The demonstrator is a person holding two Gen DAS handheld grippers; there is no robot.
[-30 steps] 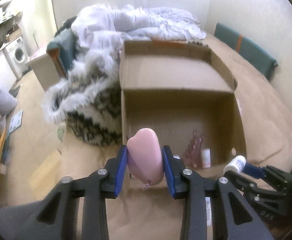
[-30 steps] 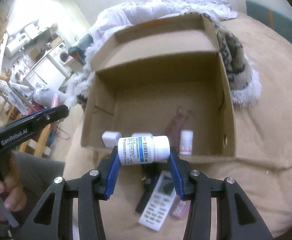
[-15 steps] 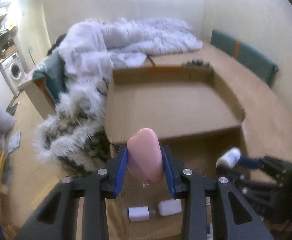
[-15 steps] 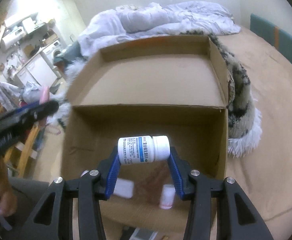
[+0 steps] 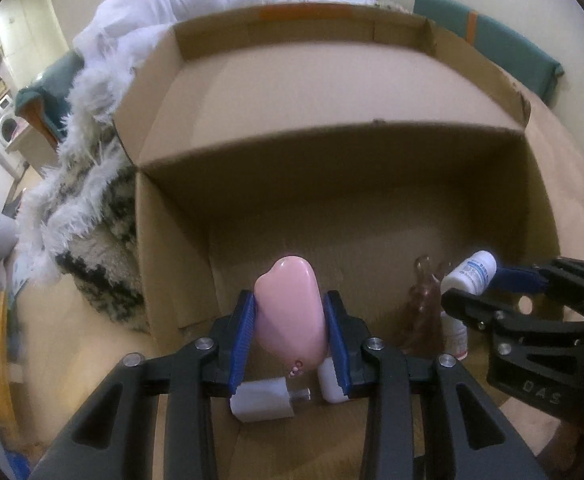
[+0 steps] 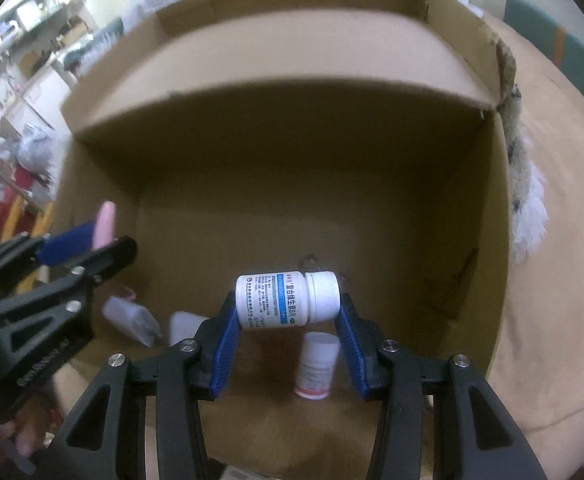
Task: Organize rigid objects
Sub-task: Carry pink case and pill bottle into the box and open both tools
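Left gripper (image 5: 290, 322): blue pads clamped on a glossy pink heart-shaped object (image 5: 290, 312), held above the near floor of the cardboard box (image 5: 331, 88).
Right gripper (image 6: 288, 334): blue pads closed on the two ends of a white pill bottle (image 6: 288, 300), held sideways, cap to the right, over the box interior.
Bottle label: blue band with Chinese print; individual characters too small to read with certainty.
Gripper markings: embossed letters on both black bodies, reading roughly "DAS" on the right gripper body (image 5: 539, 386); blurred.
Box floor: white charger plug (image 5: 262, 400) and a second white block (image 5: 329, 382) just beside it; translucent brown figure (image 5: 421, 316); small upright white bottle with red base band (image 6: 316, 364), directly below the held bottle.
Surroundings: shaggy white-and-black throw (image 5: 88, 208) against the box's left wall; tan bedcover (image 6: 551, 320) beneath.
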